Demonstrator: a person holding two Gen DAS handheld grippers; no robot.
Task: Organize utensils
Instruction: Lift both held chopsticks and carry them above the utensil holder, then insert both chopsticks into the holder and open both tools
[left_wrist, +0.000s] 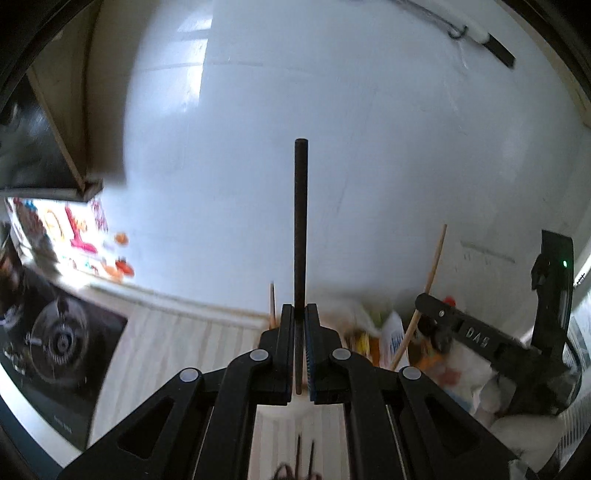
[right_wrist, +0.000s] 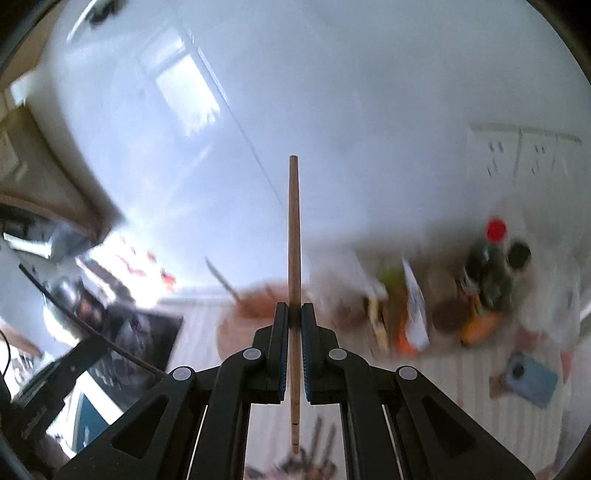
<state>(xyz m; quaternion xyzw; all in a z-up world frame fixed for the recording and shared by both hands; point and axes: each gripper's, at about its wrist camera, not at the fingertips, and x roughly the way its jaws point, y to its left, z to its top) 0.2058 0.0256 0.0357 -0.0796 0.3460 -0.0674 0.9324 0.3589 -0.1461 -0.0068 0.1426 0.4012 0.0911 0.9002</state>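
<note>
While both views are blurred, the grips read clearly: the left gripper (left_wrist: 300, 314) has its jaws pressed tight on a black chopstick (left_wrist: 301, 221) that stands up in front of the white wall (left_wrist: 369, 147), and the right gripper (right_wrist: 294, 314) is clamped on a wooden chopstick (right_wrist: 294, 229), also upright. Below lie a pale striped counter (left_wrist: 177, 339), a black stove (left_wrist: 55, 339), and a red-capped bottle (right_wrist: 493, 258) among blurred clutter at right
</note>
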